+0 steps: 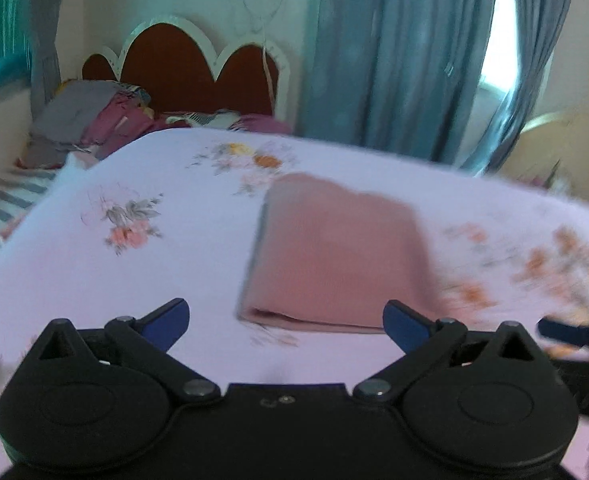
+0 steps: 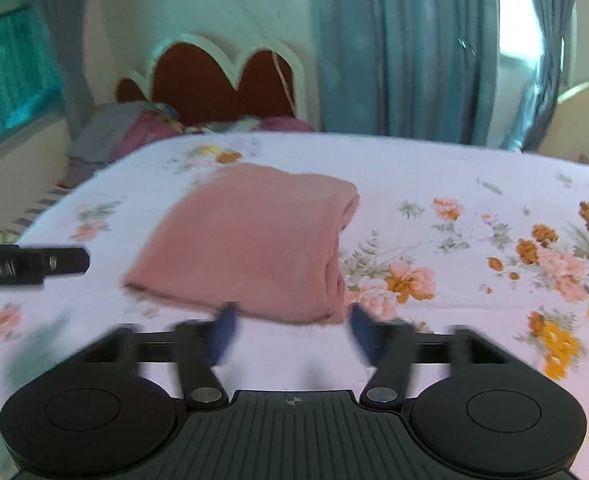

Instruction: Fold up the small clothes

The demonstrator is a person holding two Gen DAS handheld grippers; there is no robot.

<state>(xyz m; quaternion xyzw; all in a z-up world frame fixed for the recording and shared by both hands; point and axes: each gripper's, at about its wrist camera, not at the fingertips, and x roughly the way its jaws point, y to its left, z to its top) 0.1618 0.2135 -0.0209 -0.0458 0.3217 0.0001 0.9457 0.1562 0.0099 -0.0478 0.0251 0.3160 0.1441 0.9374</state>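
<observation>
A pink garment [image 2: 250, 240], folded into a thick rectangle, lies flat on the floral bedsheet [image 2: 454, 184] of the bed, about midway across it and nearer the near edge than the headboard [image 2: 222, 80] end. The left gripper [image 1: 286, 322] hangs above the sheet just short of the garment's near fold with its blue-tipped fingers [image 1: 166, 320] spread wide and nothing between them, and the right gripper [image 2: 292, 332], blurred, likewise has its fingers [image 2: 224, 334] parted and empty at the garment's near right corner. White lettering on the black bar [image 2: 30, 268] of the left gripper at the right wrist view's left edge is too blurred to read.
</observation>
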